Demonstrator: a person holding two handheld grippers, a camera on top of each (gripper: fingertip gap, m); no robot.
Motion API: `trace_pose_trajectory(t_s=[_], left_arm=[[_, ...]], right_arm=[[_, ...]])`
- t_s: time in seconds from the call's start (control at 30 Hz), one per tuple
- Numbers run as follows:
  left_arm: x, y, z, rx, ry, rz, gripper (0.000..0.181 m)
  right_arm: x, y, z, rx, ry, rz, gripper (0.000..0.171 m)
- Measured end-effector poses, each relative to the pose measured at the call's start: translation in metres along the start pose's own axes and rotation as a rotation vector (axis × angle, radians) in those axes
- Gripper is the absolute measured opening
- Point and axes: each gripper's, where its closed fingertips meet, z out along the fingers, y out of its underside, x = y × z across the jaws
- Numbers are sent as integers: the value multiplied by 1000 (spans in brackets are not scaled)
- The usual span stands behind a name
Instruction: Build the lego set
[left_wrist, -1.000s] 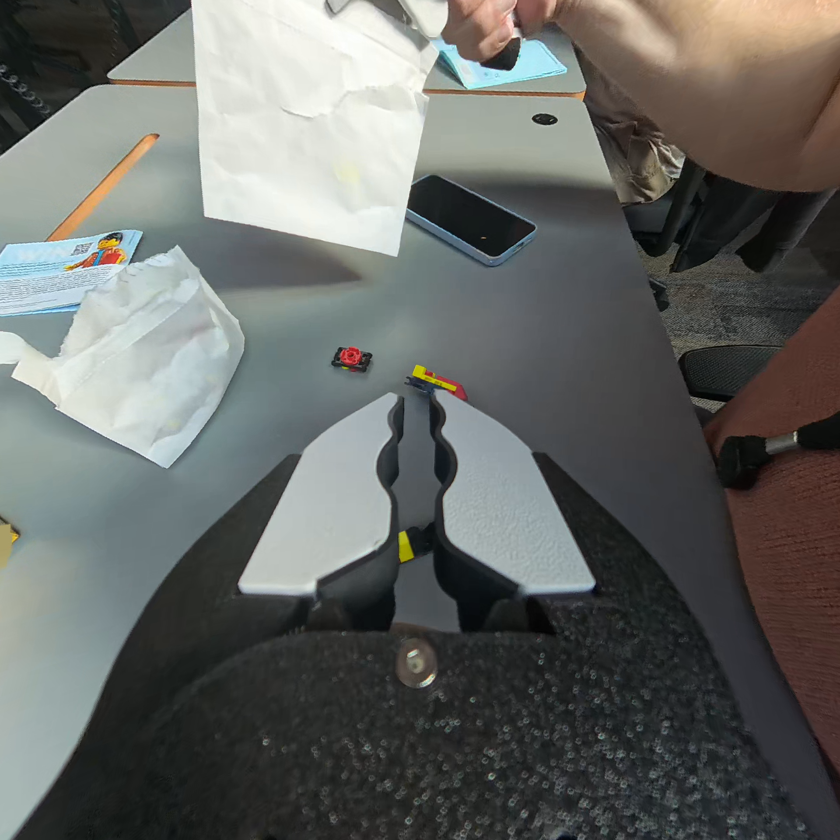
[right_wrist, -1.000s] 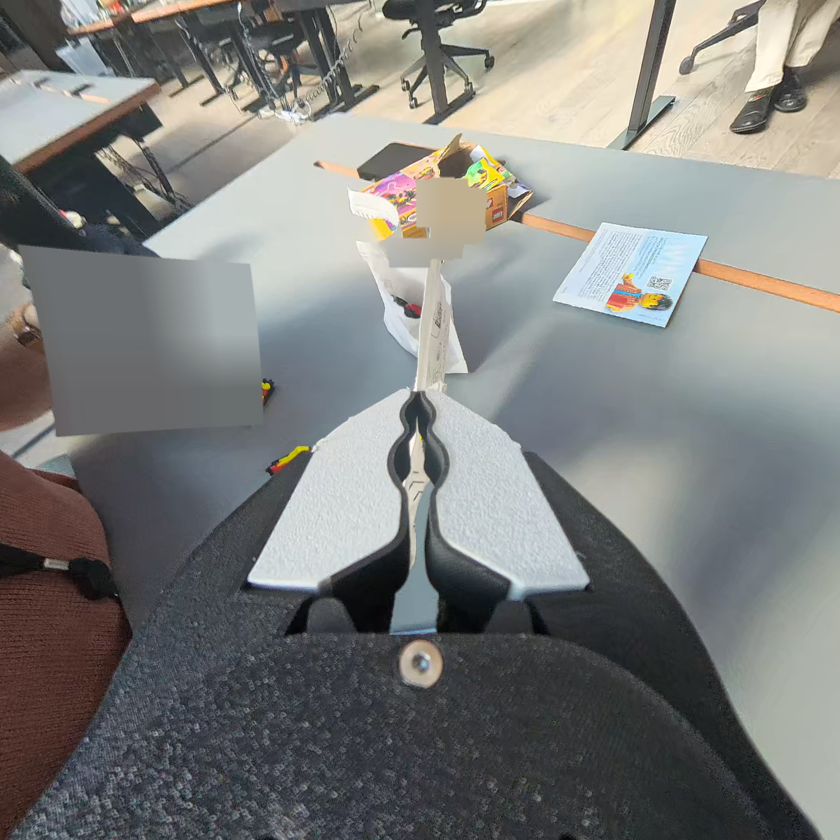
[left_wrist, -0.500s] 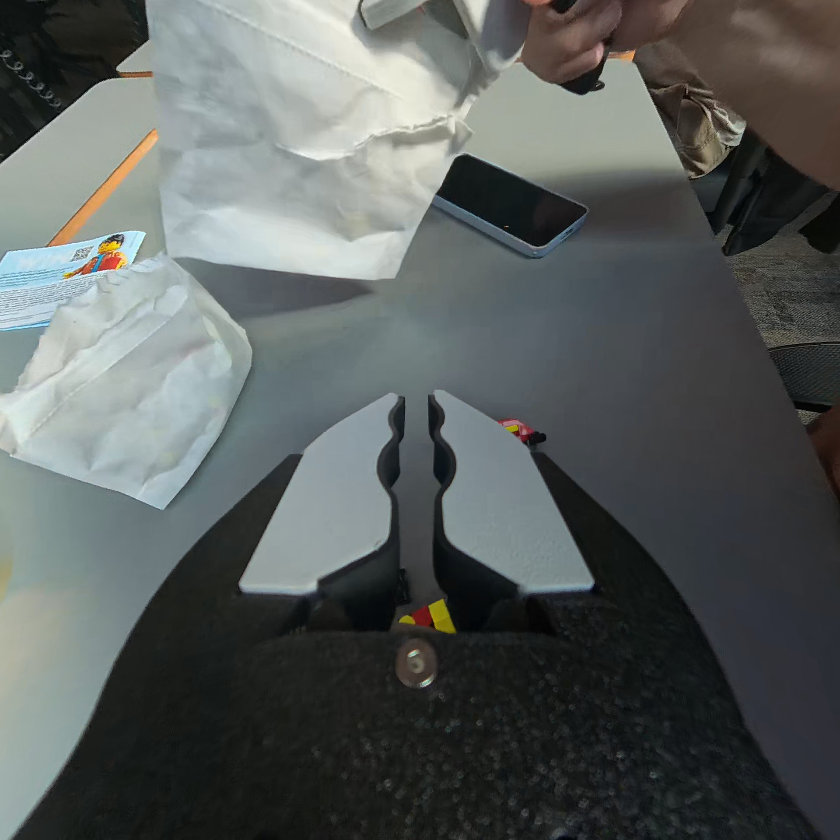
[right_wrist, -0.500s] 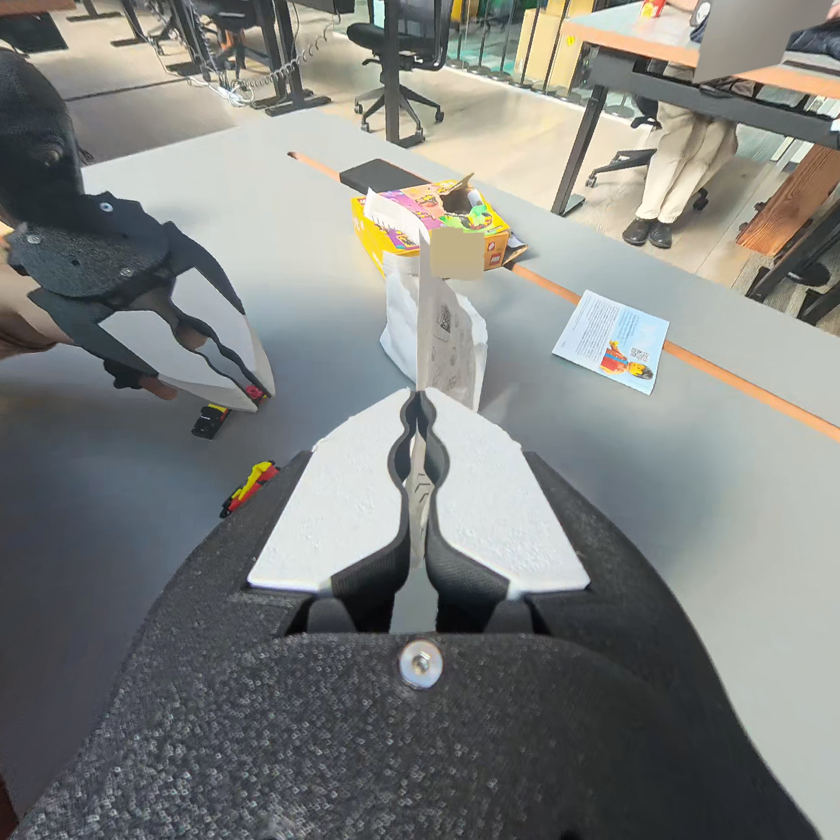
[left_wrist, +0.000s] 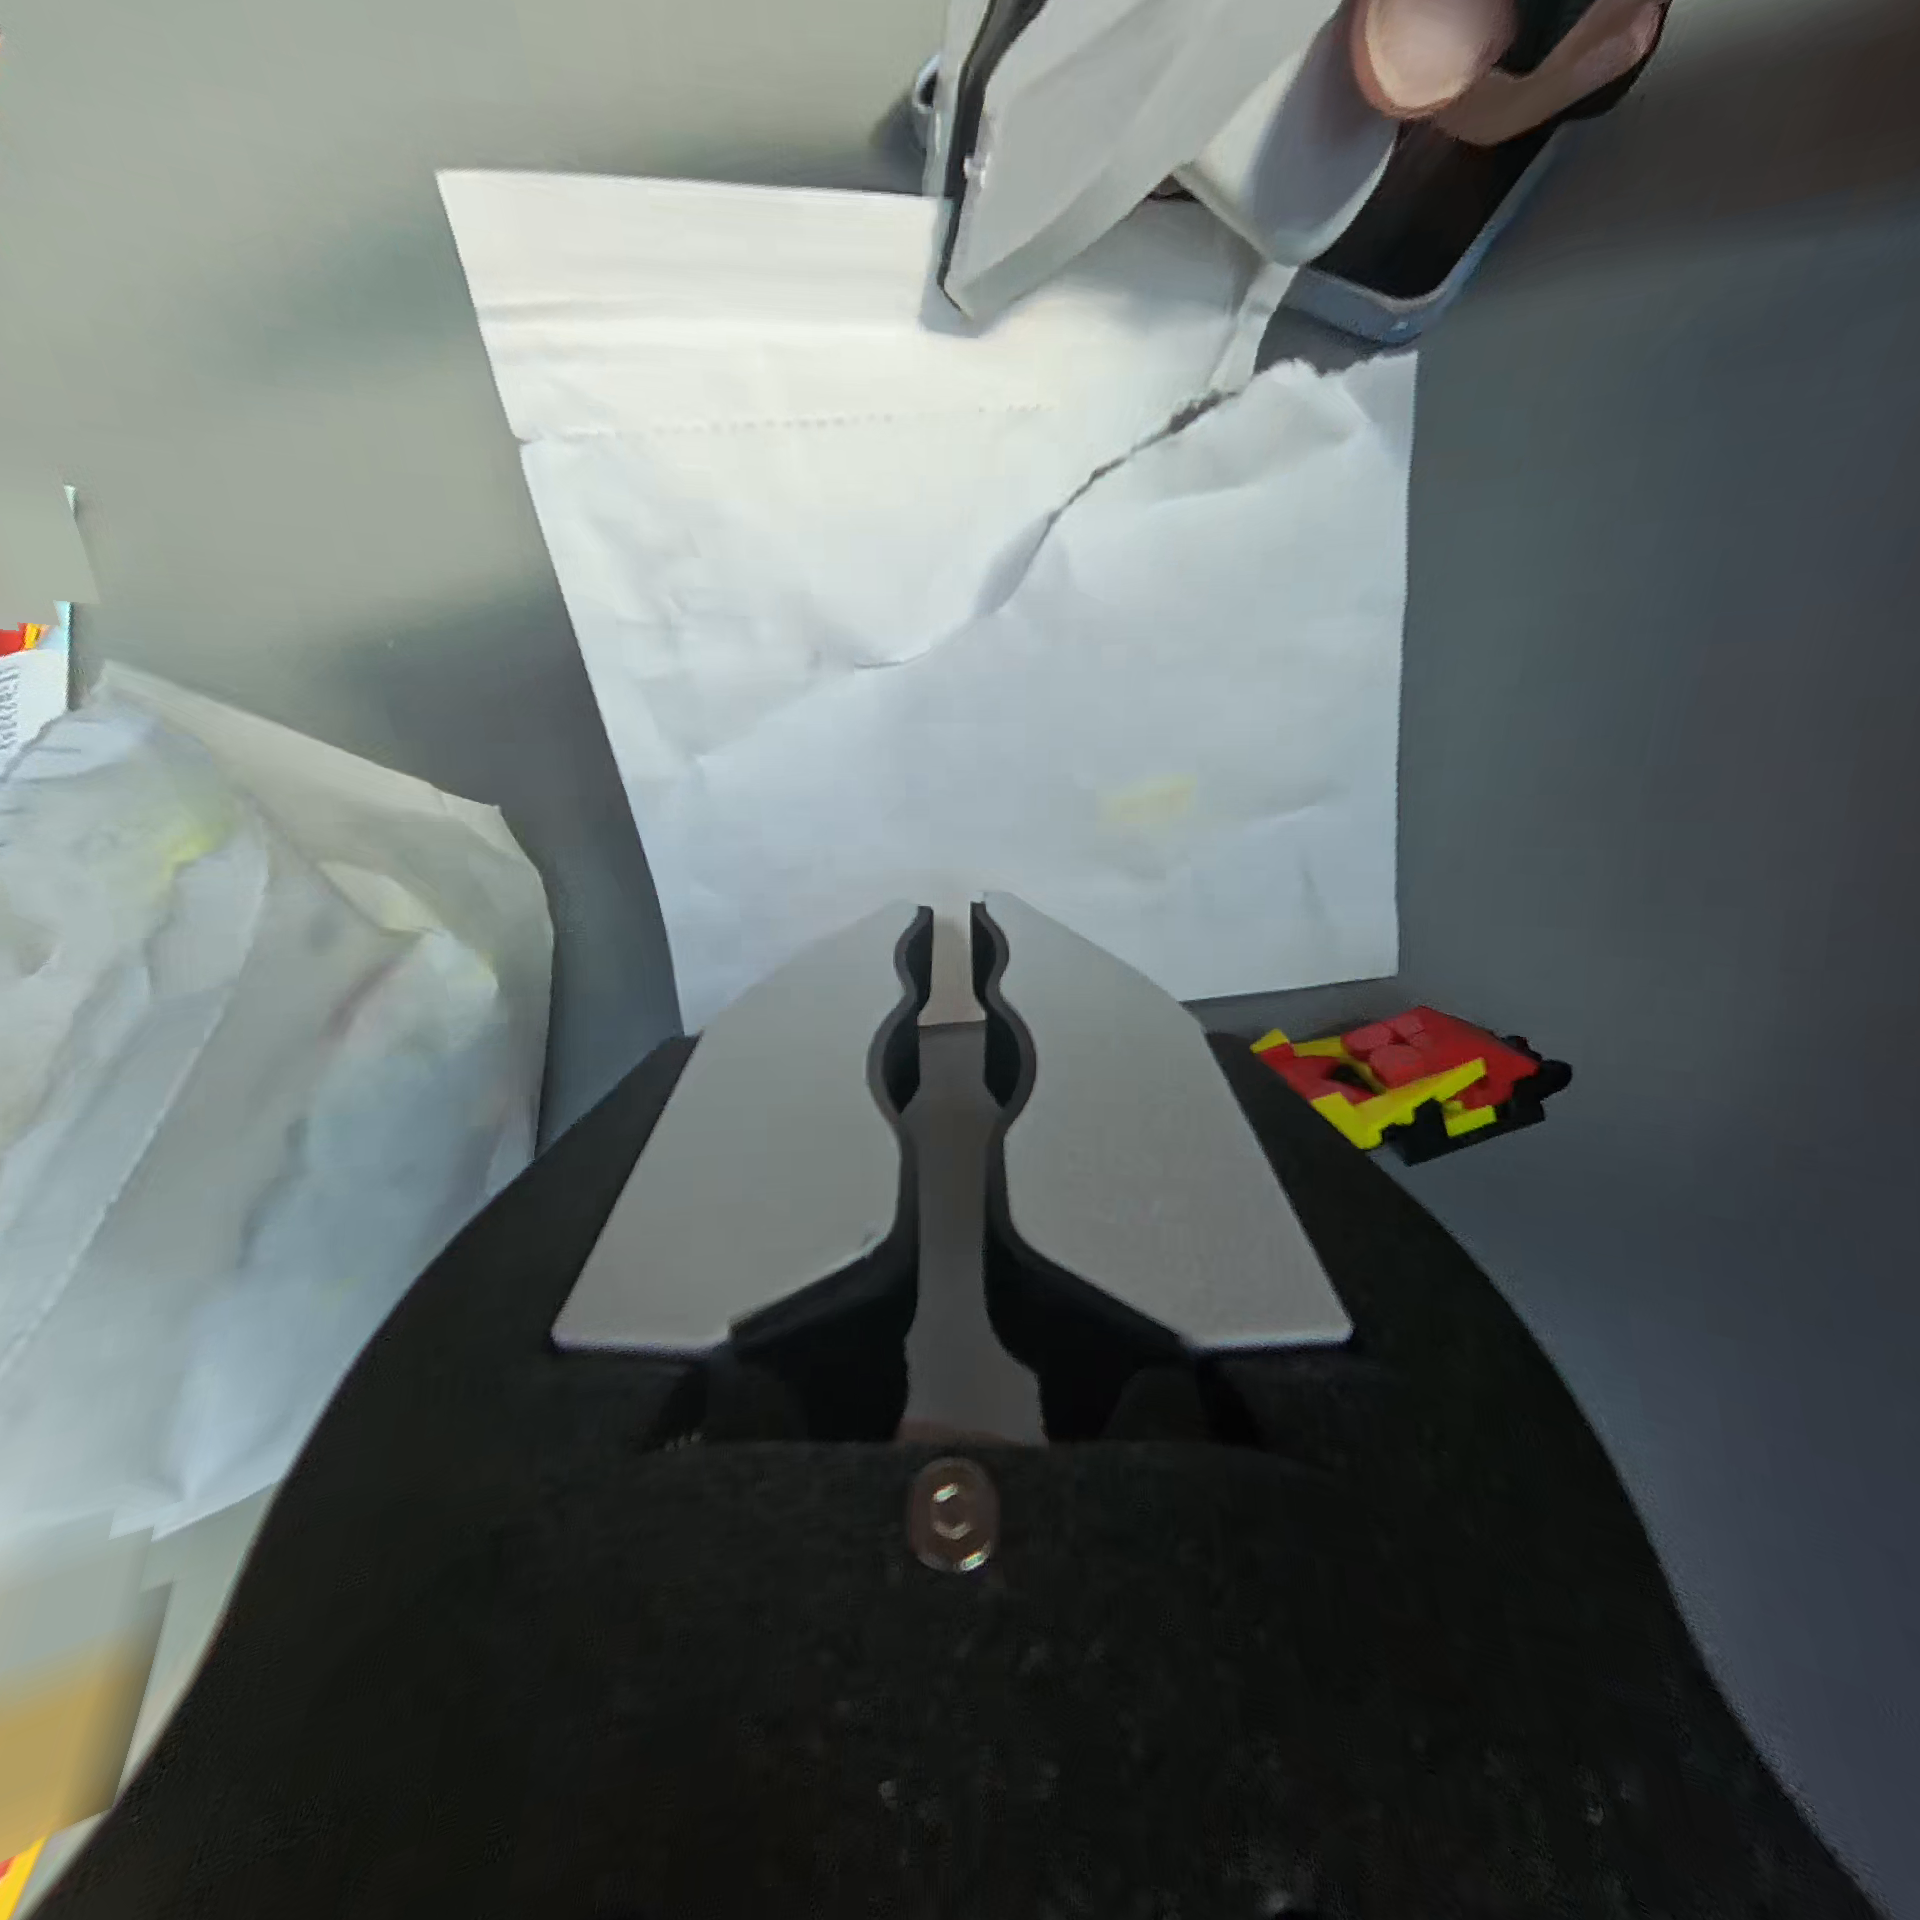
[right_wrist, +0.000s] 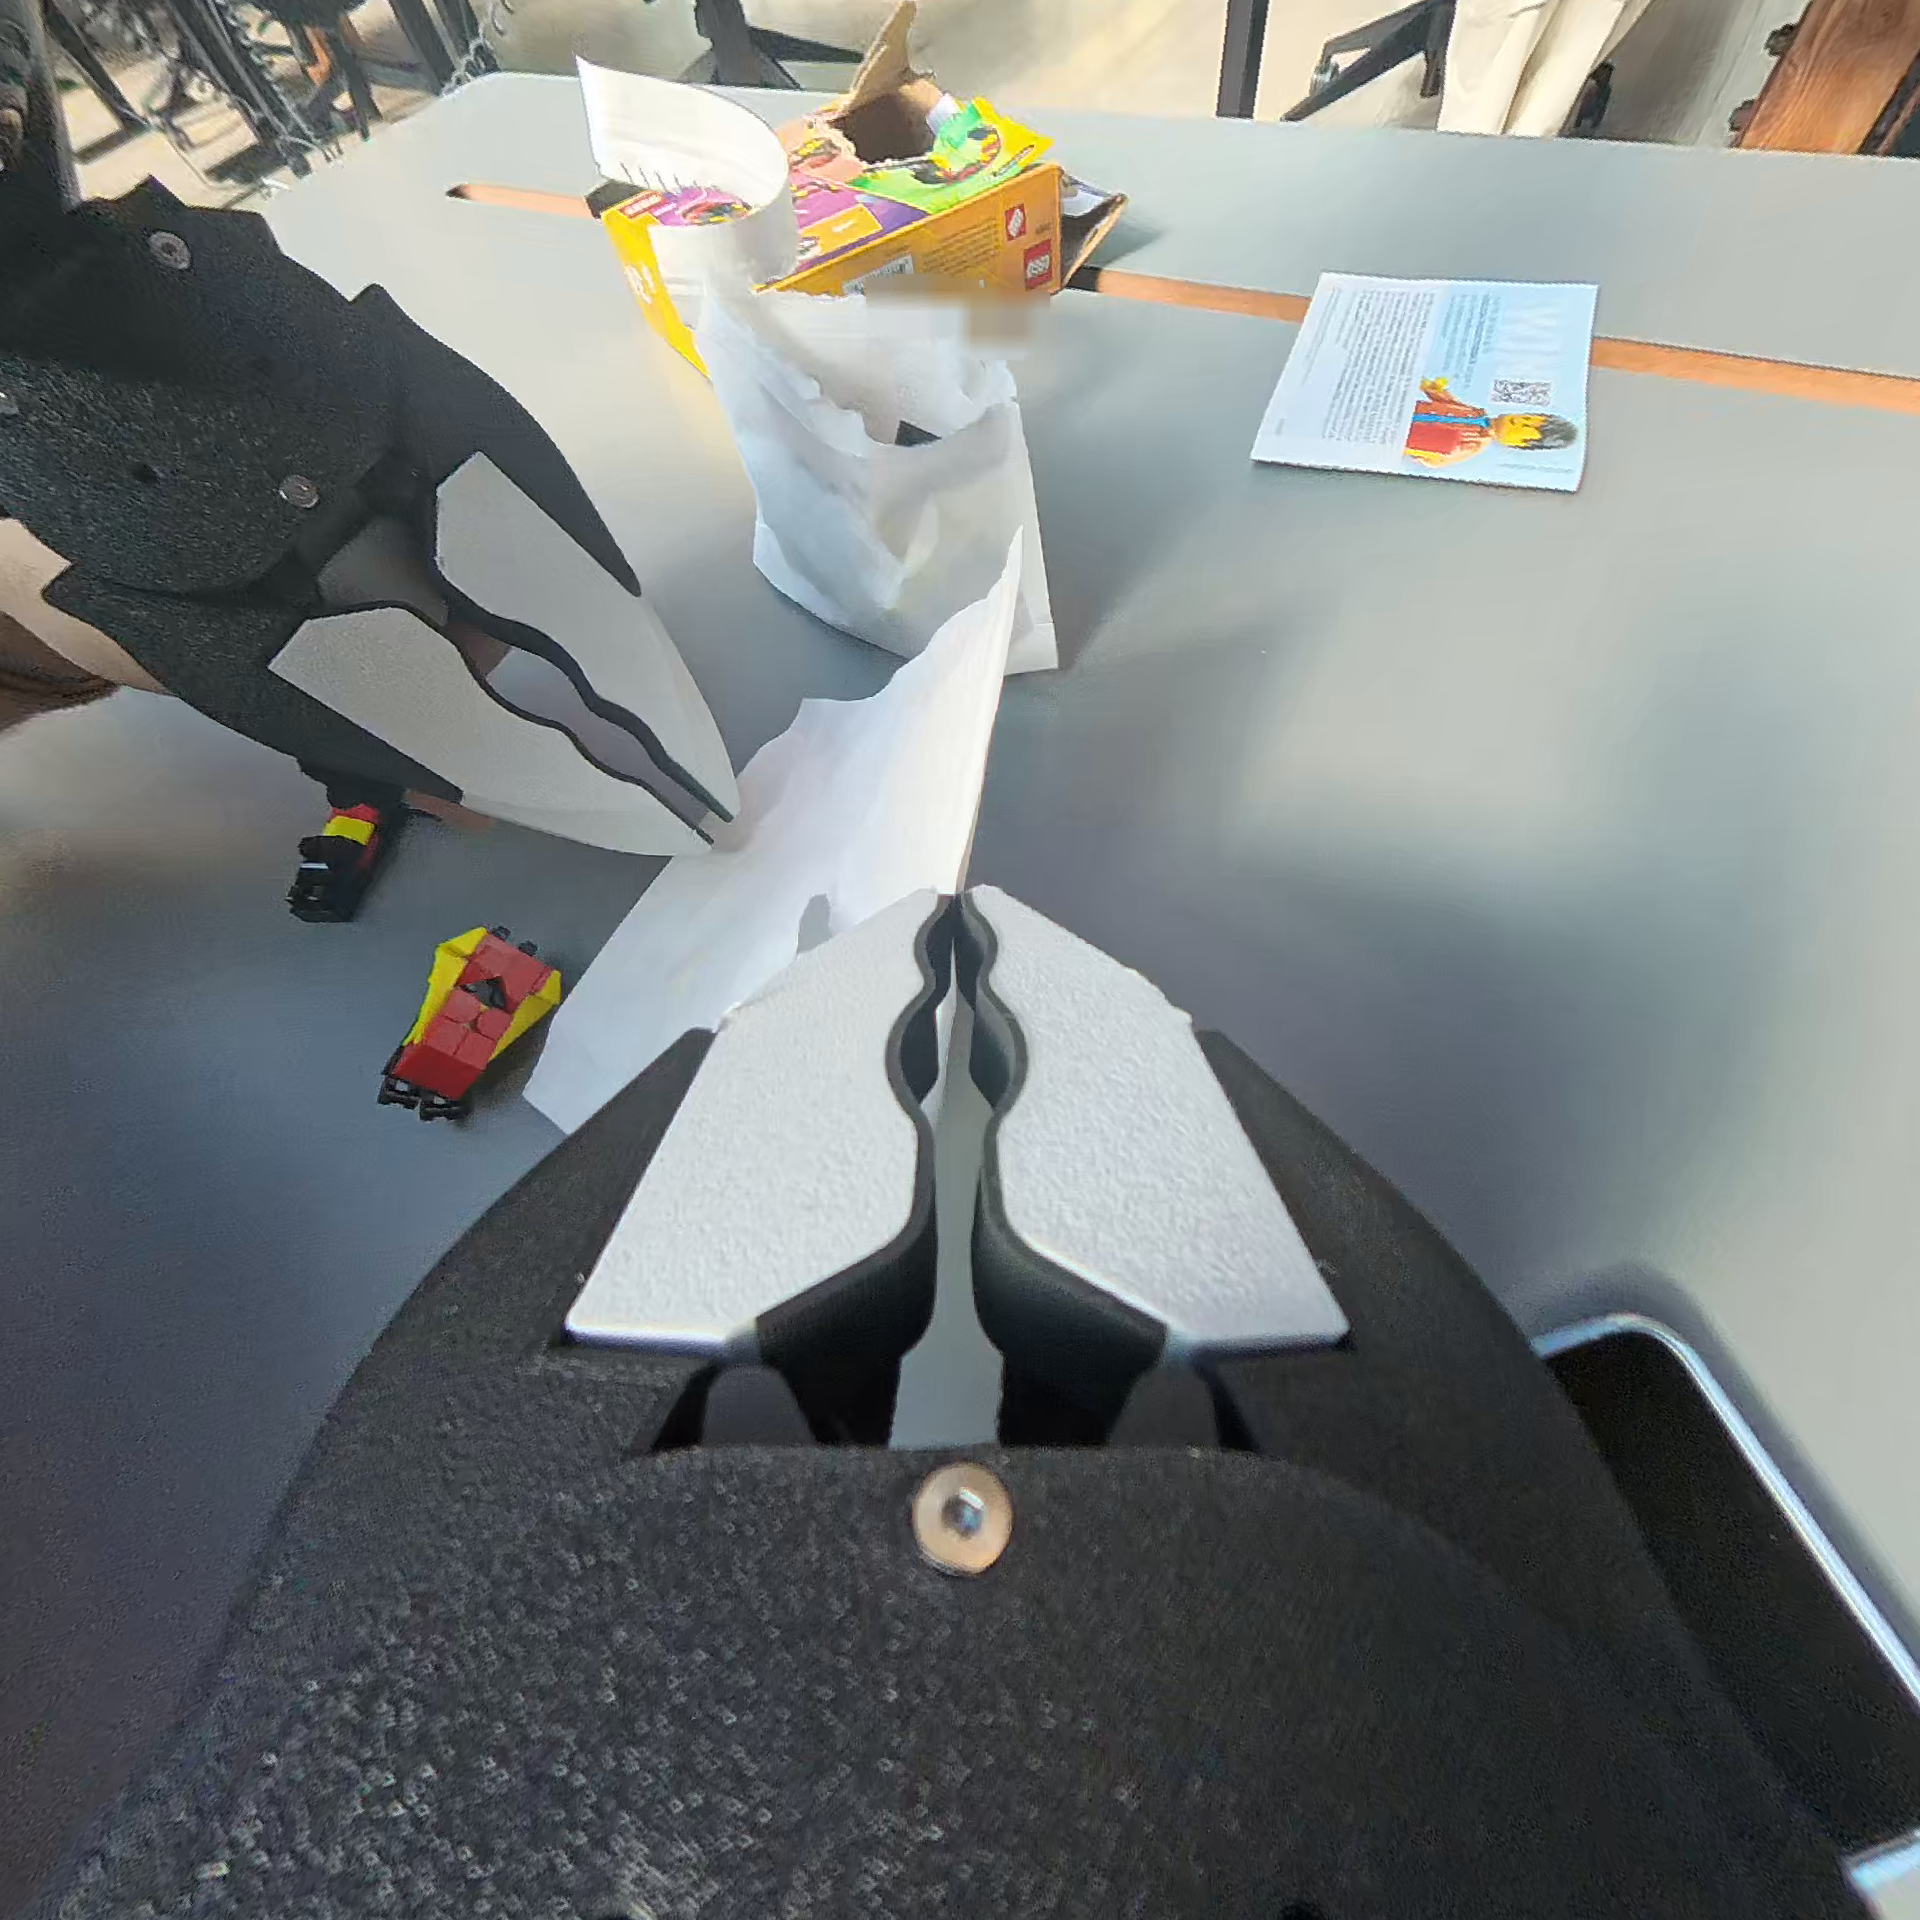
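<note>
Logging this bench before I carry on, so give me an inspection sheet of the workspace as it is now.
Surface: grey table.
Job's things: red and yellow brick car; smaller brick piece; torn paper bag; second paper bag; torn set box.
Clutter: leaflet; phone.
Grippers: right gripper shut on torn paper bag; left gripper slightly open, empty.
Cables: nothing seen.
Surroundings: desk legs, floor.

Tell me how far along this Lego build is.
Early. Done: two small red-and-yellow assemblies and sit on the table. In hand: the right gripper pinches a torn white paper bag; the left gripper, slightly open, is empty. Left: emptying bags and most of the assembly.
</note>
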Motion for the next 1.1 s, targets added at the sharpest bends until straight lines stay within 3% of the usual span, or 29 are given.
trace_pose_trajectory(t_s=[0.07, 0.2, 0.33, 0.4, 0.53, 0.7, 0.87, 1.1], left_arm=[[2, 5, 9, -77, 19, 51, 5], [9, 10, 22, -136, 70, 75, 1], [9, 9, 23, -134, 92, 73, 0], [9, 9, 23, -126, 106, 69, 0], [8, 9, 24, -111, 111, 56, 0], [8, 9, 24, -103, 102, 58, 0], [8, 9, 24, -92, 101, 57, 0], [8, 8, 24, -85, 99, 62, 0]], right_arm=[[11, 10, -4, -49, 39, 11, 2], [26, 28, -17, -152, 92, -26, 34], [-23, 36, -29, -198, -259, 52, 27], [-12, 47, -22, -257, -207, 42, 22], [-22, 46, -8, -279, -351, 150, 29], [-28, 61, 12, -444, -341, 94, 26], [-9, 52, -1, -467, -209, -9, 28], [-28, 64, 7, -527, -363, 108, 29]])
